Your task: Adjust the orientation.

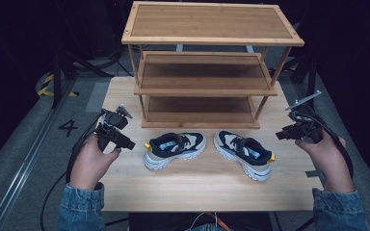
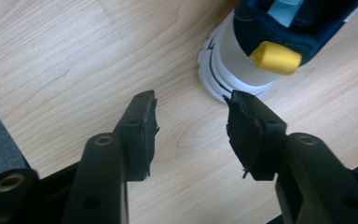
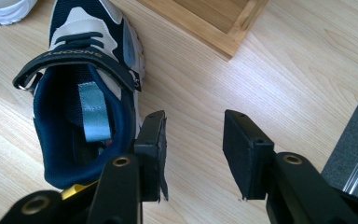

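Two navy, beige and white sneakers lie on the wooden table [image 1: 197, 187] in front of a bamboo rack. The left sneaker [image 1: 175, 149] points its yellow heel tab [image 2: 275, 57] at my left gripper [image 1: 125, 142]. That gripper [image 2: 191, 107] is open just short of the heel, with bare table between its jaws. The right sneaker [image 1: 244, 153] lies toe toward the rack. My right gripper [image 1: 282, 134] hovers to its right. In the right gripper view this gripper [image 3: 193, 119] is open beside the sneaker [image 3: 84, 107], and nothing is between its pads.
A three-tier bamboo shoe rack [image 1: 207, 67] stands at the back of the table, all shelves bare; its bottom corner [image 3: 205, 18] is close to the right sneaker. The table's right edge and grey floor [image 3: 354, 144] lie just beyond my right gripper.
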The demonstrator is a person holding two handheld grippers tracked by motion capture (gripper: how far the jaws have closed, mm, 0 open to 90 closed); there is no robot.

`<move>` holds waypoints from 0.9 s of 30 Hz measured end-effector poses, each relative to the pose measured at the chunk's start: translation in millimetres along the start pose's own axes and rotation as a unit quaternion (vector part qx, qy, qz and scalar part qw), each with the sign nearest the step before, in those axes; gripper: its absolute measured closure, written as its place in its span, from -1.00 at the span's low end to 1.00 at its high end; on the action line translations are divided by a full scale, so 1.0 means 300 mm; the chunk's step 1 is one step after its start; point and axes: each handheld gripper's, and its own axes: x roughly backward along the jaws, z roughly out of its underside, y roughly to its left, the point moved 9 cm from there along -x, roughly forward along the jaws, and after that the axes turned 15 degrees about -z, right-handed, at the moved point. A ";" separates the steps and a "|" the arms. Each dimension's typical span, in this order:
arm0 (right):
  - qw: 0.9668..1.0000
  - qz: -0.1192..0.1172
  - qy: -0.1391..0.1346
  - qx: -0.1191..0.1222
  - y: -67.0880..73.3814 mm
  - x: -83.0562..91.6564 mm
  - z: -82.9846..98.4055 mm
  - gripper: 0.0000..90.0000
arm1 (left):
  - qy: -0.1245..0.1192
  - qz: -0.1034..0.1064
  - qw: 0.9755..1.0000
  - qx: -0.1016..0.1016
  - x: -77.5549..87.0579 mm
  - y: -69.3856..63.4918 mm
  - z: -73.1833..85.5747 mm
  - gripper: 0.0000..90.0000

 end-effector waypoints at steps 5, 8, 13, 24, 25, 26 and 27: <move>1.000 -0.005 -0.004 0.000 0.003 -0.001 0.003 0.30 | -0.032 0.013 0.999 -0.032 0.010 -0.026 -0.018 0.01; 1.000 -0.008 -0.006 -0.004 -0.001 0.004 0.011 0.29 | -0.031 0.014 0.999 -0.039 0.017 -0.035 -0.019 -0.03; 1.000 -0.008 -0.005 -0.008 0.005 0.005 0.020 0.27 | -0.029 0.027 0.998 -0.051 0.022 -0.062 -0.026 -0.02; 1.000 -0.008 0.003 -0.014 0.013 -0.011 0.071 0.24 | -0.013 0.037 0.993 -0.109 -0.020 -0.135 -0.082 -0.10; 1.000 -0.008 0.004 -0.013 0.015 -0.013 0.073 0.24 | -0.009 0.037 0.994 -0.107 -0.030 -0.137 -0.084 -0.06; 1.000 -0.009 0.005 -0.013 0.018 -0.015 0.075 0.24 | -0.002 0.038 0.994 -0.107 -0.036 -0.138 -0.085 -0.01; 1.000 -0.008 0.006 -0.011 0.019 -0.016 0.076 0.24 | 0.003 0.049 0.993 -0.103 -0.046 -0.145 -0.088 0.06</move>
